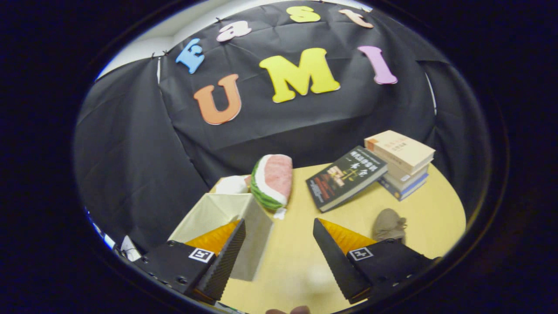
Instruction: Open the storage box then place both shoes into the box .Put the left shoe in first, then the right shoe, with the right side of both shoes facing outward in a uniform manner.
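Observation:
A pale cream storage box stands on the yellow table, partly behind my left finger, its lid lying flat on top. A beige shoe lies on the table just beyond my right finger, partly hidden by it. My gripper is open above the table, with only bare tabletop between its fingers. The box is to the left of the gap, the shoe to the right.
A watermelon-slice plush leans beyond the box, with a white object beside it. A dark book lies flat mid-table. A stack of books stands at the far right. Black cloth walls the back.

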Demonstrator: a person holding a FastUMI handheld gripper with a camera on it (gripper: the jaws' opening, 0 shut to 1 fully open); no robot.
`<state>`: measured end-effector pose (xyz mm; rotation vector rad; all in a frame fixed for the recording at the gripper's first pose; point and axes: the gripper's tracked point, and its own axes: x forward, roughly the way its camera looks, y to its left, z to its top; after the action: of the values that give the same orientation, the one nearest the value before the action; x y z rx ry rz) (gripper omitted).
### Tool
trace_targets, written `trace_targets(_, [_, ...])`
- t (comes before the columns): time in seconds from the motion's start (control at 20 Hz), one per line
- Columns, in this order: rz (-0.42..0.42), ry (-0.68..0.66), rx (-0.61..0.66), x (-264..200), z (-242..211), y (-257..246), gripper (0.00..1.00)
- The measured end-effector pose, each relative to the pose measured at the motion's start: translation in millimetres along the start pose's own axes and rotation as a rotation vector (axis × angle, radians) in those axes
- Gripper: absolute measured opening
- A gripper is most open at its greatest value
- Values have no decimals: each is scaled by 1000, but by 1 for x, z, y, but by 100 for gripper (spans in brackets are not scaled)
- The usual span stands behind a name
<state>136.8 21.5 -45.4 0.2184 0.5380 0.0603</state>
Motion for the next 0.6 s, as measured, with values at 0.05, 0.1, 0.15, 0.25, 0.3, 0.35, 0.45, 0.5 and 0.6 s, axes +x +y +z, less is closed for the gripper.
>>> trace_targets(0.05, [-33,-3,8,-3,-1,-27,96])
trace_targets(0.1, [-59,3,14,-8,-5,-51,96])
trace_targets(0.15, [-86,20,18,-14,-13,-75,96])
trace_targets(0.25, [-160,48,19,-16,-24,-124,96])
trace_targets(0.3, [-198,66,12,-15,-31,-147,96])
trace_targets(0.35, [-231,84,10,-15,-38,-165,96])
trace_targets(0.45, [-275,135,10,-9,-55,-193,96])
trace_targets(0.5, [-289,157,13,-5,-62,-203,96])
trace_targets(0.6, [-304,195,18,5,-73,-216,96])
